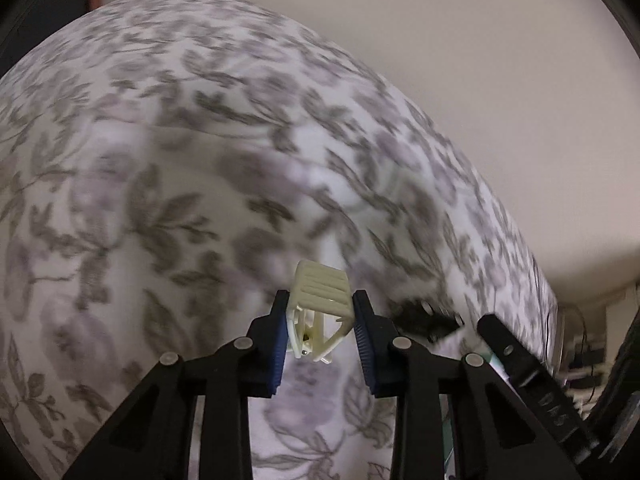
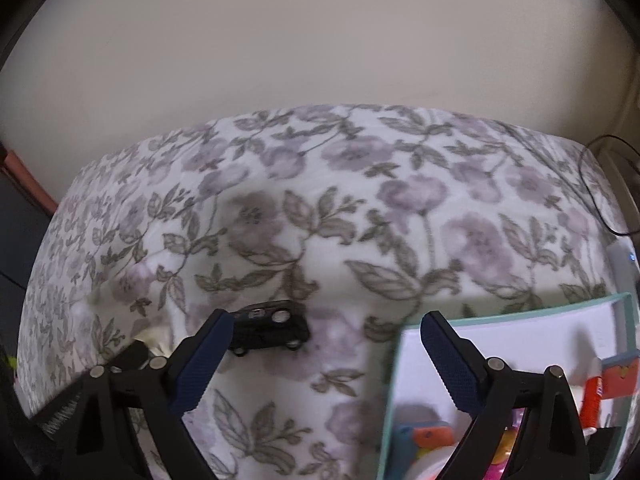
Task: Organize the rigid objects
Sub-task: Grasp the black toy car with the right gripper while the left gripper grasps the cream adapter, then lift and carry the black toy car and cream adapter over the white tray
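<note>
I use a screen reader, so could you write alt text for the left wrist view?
The left gripper clamps a cream plastic clip between its blue pads, above a floral bedspread. A blurred black toy car lies on the cloth to the right.

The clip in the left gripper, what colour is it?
Cream. The hair clip shows best in the left wrist view, pinched between the blue pads.

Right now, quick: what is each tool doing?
Left tool: closed on the cream hair clip.
Right tool: open, holding nothing; the black toy car lies on the bedspread beyond it.
</note>
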`<action>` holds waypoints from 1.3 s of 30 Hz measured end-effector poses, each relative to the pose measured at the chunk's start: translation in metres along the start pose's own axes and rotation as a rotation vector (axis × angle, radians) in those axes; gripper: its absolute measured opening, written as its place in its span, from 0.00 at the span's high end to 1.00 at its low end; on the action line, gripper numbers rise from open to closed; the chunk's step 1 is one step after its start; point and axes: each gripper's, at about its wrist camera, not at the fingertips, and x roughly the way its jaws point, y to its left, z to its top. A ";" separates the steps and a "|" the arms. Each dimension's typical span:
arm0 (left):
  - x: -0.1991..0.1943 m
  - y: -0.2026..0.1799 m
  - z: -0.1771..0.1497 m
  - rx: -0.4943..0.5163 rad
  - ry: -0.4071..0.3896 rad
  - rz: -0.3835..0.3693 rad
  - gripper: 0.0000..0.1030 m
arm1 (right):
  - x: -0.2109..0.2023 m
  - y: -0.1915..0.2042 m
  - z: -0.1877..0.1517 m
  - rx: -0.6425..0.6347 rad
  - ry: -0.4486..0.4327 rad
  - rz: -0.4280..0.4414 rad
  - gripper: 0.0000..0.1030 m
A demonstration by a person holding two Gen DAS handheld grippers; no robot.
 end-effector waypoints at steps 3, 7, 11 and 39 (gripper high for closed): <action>-0.008 0.012 0.004 -0.047 -0.032 0.005 0.69 | 0.009 0.014 -0.001 -0.034 0.016 0.014 0.09; -0.016 0.021 0.009 -0.086 -0.060 -0.003 0.69 | 0.023 0.031 -0.003 -0.079 0.036 0.019 0.10; -0.018 0.023 0.011 -0.093 -0.067 -0.010 0.69 | 0.036 0.045 -0.008 -0.129 0.057 0.015 0.13; -0.033 0.017 0.009 -0.081 -0.078 -0.036 0.69 | 0.023 0.059 -0.023 -0.207 0.053 0.028 0.24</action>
